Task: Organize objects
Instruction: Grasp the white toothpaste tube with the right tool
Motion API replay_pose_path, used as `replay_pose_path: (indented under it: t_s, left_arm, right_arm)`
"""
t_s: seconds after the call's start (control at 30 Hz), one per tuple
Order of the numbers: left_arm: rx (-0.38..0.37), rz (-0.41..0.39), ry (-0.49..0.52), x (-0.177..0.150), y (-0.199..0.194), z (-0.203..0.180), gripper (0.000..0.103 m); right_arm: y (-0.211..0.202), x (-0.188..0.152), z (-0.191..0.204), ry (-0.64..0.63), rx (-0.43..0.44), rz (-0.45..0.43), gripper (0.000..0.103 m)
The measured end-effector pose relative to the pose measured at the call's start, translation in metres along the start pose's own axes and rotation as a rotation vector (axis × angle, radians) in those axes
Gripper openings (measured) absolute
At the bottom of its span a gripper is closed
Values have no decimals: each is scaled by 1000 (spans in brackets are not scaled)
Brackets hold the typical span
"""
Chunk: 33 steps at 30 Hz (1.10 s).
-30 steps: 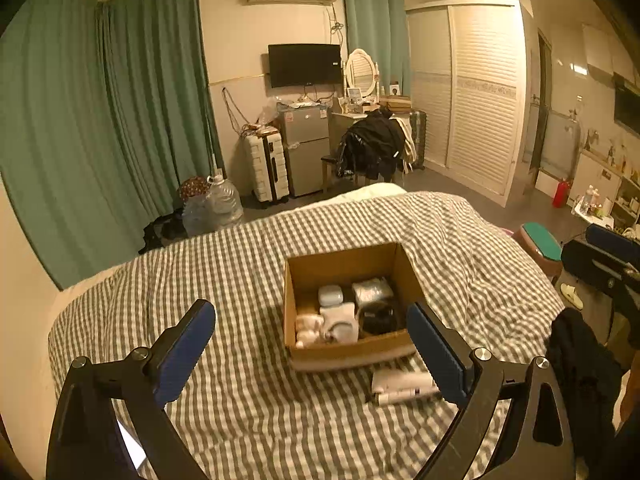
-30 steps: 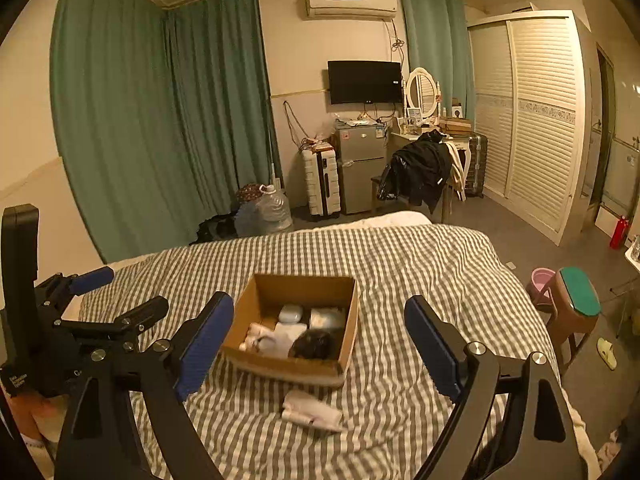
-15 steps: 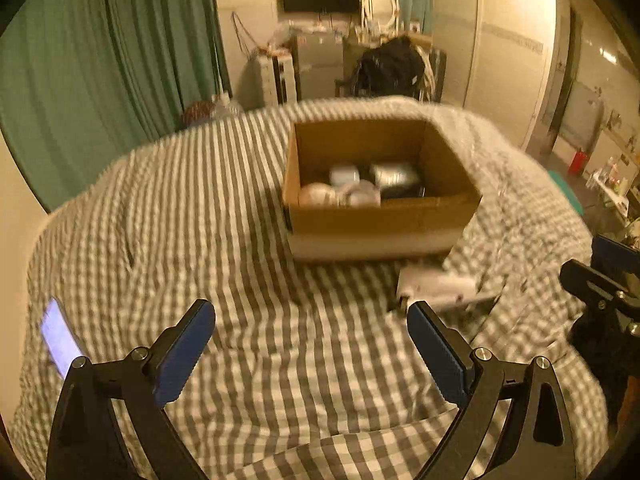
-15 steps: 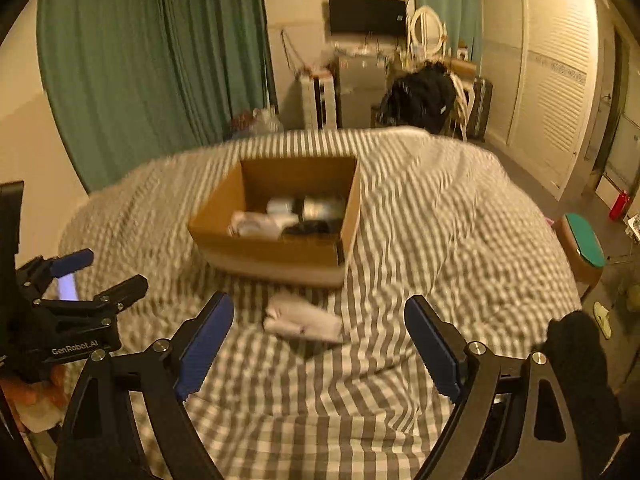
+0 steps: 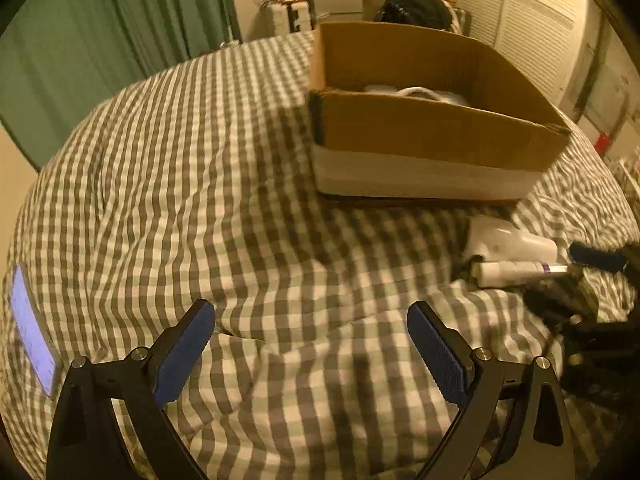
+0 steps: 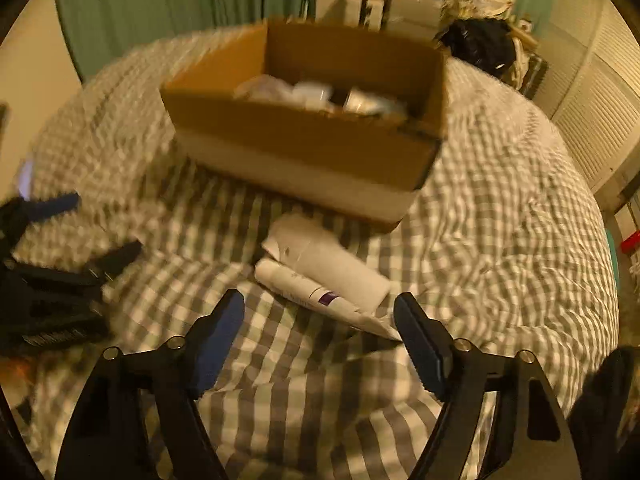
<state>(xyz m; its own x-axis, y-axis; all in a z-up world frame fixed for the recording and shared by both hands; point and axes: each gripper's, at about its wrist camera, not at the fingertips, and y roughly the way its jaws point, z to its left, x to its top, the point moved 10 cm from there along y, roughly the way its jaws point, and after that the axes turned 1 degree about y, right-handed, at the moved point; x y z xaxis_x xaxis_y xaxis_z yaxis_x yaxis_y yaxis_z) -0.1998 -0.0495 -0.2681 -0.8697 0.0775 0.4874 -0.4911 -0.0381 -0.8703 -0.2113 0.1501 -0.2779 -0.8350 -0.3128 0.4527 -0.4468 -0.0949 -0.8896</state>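
Two tubes [image 6: 320, 276] lie beside the box [image 6: 308, 140] — right tool [image 6: 320, 316] spread wide.

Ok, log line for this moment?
phase: approach | right tongs: open, just short of white tube and white bottle | left tongs: open, empty | cardboard box: on bed

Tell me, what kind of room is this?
Most likely a bedroom. A checked bed cover fills most of the view, green curtains hang behind it, and a louvered wardrobe stands at the far right. A cardboard box sits on the bed.
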Motion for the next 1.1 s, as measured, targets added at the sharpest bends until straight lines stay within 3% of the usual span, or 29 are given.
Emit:
replay_pose_path:
  t_s: [0.13,0.3,0.47,0.67,0.9,1.1]
  left_arm:
    - [-26,21,-43,0,10,8,99]
    - [-35,43,-43,-3,17,8,99]
    - [-28,46,-34,-6,16,6,99]
    - [-21,47,-32,-9,6,5,99]
    - [-1,25,-10,-8,-13,-10,99]
    - [-26,-2,40,0,-27,-54,99]
  right_arm:
    - [27,-7,4,-25,1,80,63]
    - [39,-10,8,-89,-53,118,50]
    - [46,-14,15,-182,-97,127,49]
    - [55,-17,14,-190,-54,152,43]
    - [2,-3,-11,-53,27,15,16]
    - [-51,8,-31,60,76,-108,16]
